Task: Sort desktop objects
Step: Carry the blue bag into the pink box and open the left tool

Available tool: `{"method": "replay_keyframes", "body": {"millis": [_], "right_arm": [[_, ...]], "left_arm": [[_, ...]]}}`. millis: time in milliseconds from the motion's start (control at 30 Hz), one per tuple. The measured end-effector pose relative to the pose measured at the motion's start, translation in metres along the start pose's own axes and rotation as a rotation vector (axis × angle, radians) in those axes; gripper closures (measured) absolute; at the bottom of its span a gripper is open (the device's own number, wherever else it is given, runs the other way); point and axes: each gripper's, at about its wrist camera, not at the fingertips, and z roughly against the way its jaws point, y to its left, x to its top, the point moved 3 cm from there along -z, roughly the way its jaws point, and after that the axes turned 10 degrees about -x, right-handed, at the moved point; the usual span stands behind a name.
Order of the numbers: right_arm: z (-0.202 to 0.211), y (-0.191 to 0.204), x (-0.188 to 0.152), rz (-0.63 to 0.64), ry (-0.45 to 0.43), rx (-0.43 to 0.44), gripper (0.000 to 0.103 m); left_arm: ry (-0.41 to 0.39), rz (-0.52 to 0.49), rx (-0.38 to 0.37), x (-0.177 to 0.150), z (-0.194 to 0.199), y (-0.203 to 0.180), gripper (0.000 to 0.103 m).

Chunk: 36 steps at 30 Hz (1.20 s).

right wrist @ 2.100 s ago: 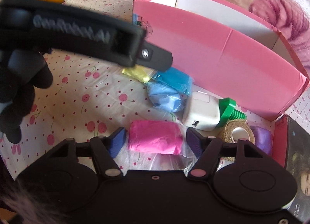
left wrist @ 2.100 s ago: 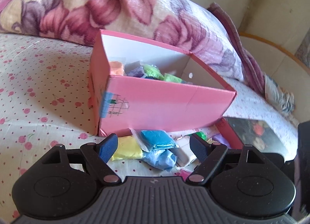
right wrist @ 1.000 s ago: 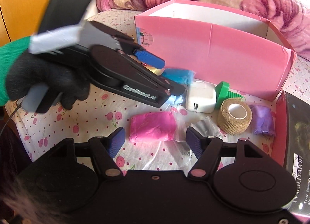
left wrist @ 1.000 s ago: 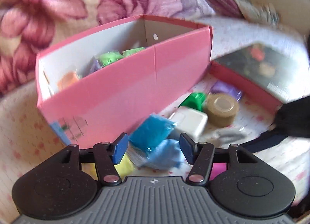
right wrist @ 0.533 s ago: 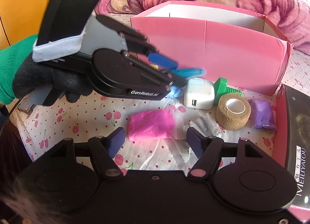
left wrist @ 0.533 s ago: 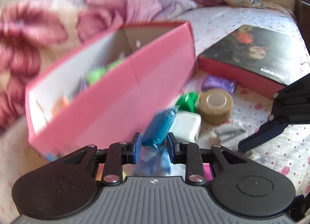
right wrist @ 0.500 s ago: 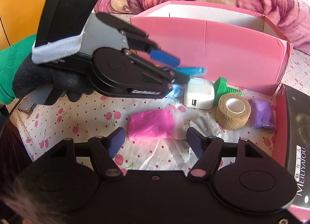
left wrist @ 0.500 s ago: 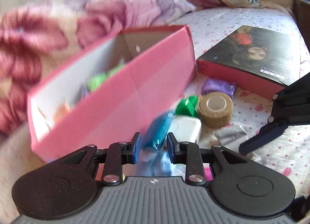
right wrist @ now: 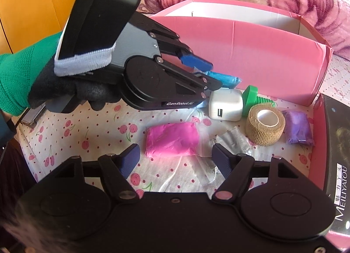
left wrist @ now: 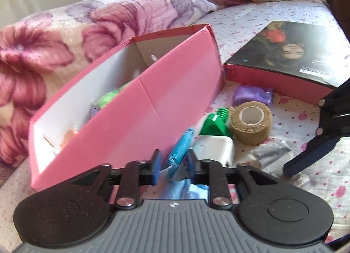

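Cherry-print sheet (right wrist: 65, 130); left gripper (left wrist: 172, 163) jaws pinch blue packet (left wrist: 179, 152), lower end hidden; right gripper (right wrist: 176, 158) jaws opening, empty.

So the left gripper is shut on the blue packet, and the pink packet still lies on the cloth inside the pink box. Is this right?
Not quite. The left gripper is shut on the blue packet, but the pink packet lies on the cloth outside the pink box, in front of it, between the right gripper's open fingers. The right wrist view shows it.
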Motion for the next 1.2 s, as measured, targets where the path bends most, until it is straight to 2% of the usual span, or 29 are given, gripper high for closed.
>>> {"method": "replay_keyframes", "body": {"millis": [133,233,433,633,767,900,1100,1200], "right_arm": [[-0.001,-0.001,0.0,-0.011,0.003,0.003,0.029],[-0.001,-0.001,0.0,-0.014,0.004,0.0,0.029],[0.002,-0.005,0.004,-0.044,0.005,0.001,0.029],[0.005,-0.004,0.007,-0.06,-0.004,-0.004,0.029],[0.007,-0.002,0.012,-0.051,-0.013,-0.003,0.029],[0.01,-0.002,0.016,-0.049,-0.027,-0.001,0.029],[0.011,-0.003,0.018,-0.047,-0.03,0.003,0.028],[0.014,-0.006,0.017,-0.044,-0.034,0.004,0.028]], "left_arm": [[-0.017,-0.026,-0.016,0.008,0.01,-0.009,0.091],[-0.095,-0.013,-0.063,0.019,0.026,-0.013,0.092],[-0.306,0.145,-0.194,0.037,0.062,-0.002,0.092],[-0.445,0.291,-0.2,0.044,0.076,0.024,0.092],[-0.509,0.357,-0.157,0.05,0.081,0.041,0.091],[-0.553,0.435,-0.063,0.051,0.083,0.059,0.091],[-0.522,0.57,0.137,0.043,0.073,0.084,0.091],[-0.461,0.596,0.186,0.043,0.06,0.089,0.091]]}}
